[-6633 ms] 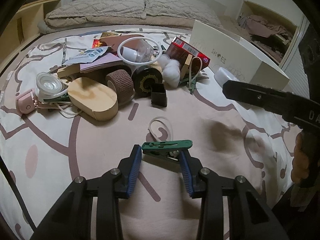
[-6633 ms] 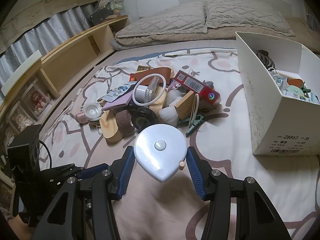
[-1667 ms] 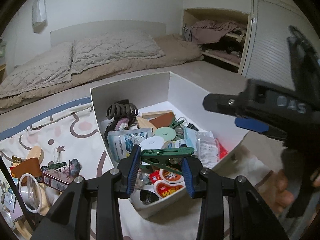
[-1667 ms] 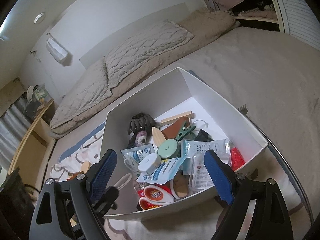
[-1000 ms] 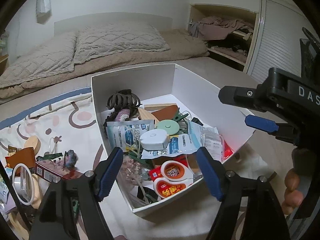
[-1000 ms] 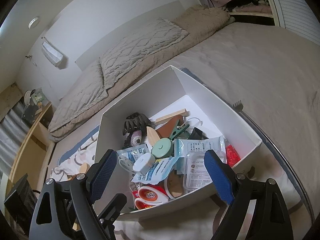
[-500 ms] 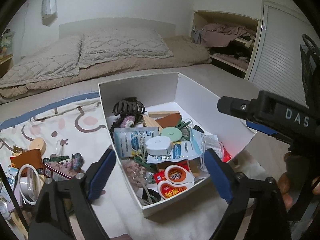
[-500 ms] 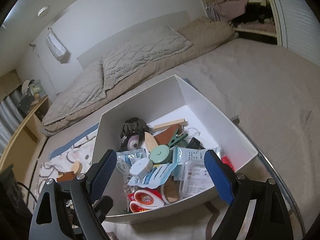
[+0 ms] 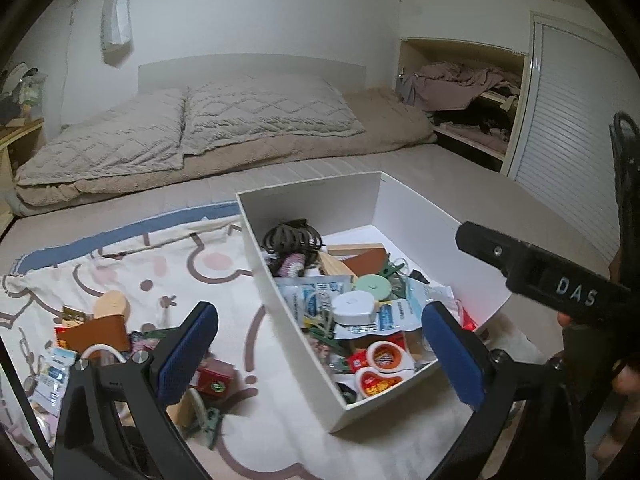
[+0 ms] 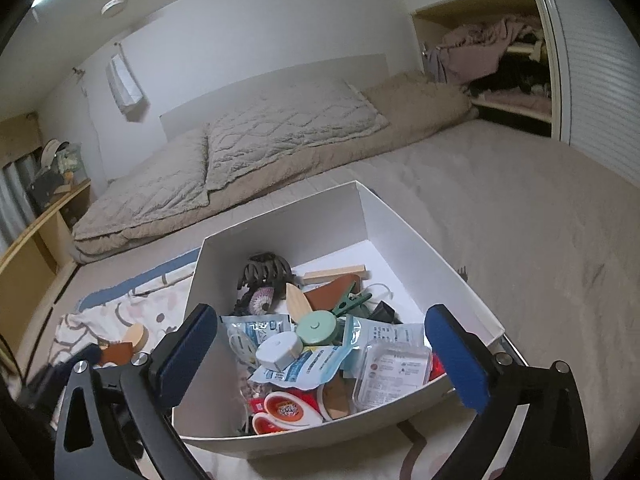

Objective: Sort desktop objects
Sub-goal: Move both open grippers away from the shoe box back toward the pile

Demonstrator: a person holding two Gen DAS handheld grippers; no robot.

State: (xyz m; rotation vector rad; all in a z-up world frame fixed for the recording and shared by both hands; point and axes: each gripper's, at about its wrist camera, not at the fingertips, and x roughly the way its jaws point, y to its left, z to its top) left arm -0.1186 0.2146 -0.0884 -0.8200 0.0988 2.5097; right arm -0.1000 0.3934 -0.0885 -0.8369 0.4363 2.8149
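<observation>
White cardboard box (image 10: 420,256) now holds the white tape measure (image 10: 279,351) and the green clip I carried a moment ago, both my left gripper (image 9: 320,354) and right gripper (image 10: 322,354) opening empty, so two pieces are sorted while the pile (image 9: 120,344) at left waits.

Two quilted pillows (image 9: 192,128) at 12 o'clock; closet shelf w/ heaped clothes (image 9: 464,92) approx 2 o'clock.

Both wrist views look forward and downward over the bed from close above the open white cardboard box (image 9: 420,216) (image 10: 400,236). The left view sits further left, catching patterned sheet clutter; both share box, pillows and far wall.
</observation>
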